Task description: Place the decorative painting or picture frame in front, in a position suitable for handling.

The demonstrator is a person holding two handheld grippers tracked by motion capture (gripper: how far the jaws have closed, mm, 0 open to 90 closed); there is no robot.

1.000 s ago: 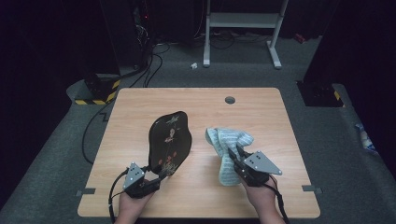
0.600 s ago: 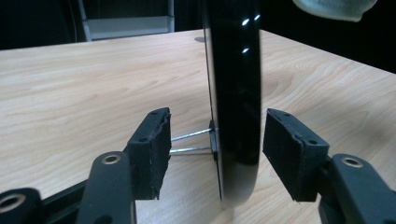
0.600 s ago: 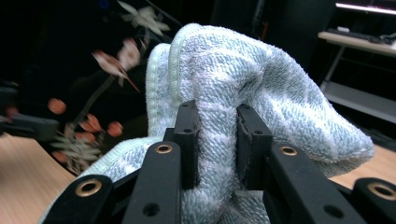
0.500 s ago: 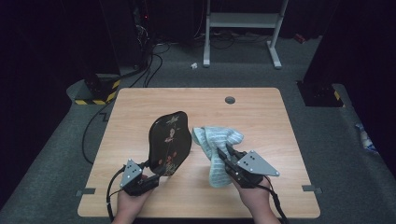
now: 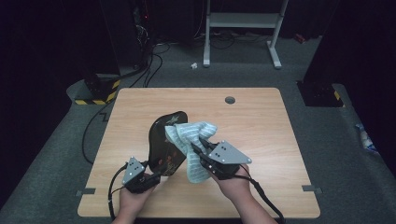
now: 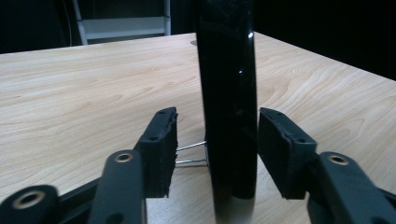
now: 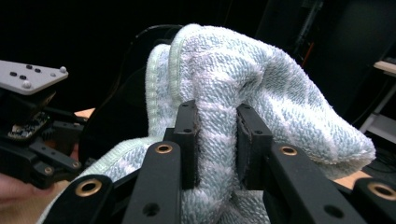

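My right gripper (image 7: 215, 135) sits at centre-bottom of the right gripper view, jaws clamped on a fold of the light blue striped towel (image 7: 261, 88), terry cloth bunched tight btwn the pads and billowing over them toward the upper right. In the high view that gripper (image 5: 201, 148), w/ its grey three-cornered plate on top, is just right of centre-bottom, and the towel (image 5: 194, 140) drapes from the middle of the frame down to my right hand (image 5: 233, 179), its upper part lying against the black tray's right edge. My left gripper (image 6: 217, 149) fills the bottom of the left gripper view; the jaws stand on either side of the tray's (image 6: 226, 93) glossy black rim, which runs straight up the centre. Right pad looks to touch it, left pad shows a small gap w/ two thin metal pins crossing to the rim, so not fully closed on it; can't tell how firm the hold is. In the high view the left gripper (image 5: 152, 177) is lower left of centre at the tray's (image 5: 163, 140) lower end; the tray is dark w/ a small pattern, tipped up on edge, leaning toward the upper right. Light wood table (image 5: 261, 121) under everything, round cable hole (image 5: 229, 100) upper centre, both forearms entering from the bottom edge.
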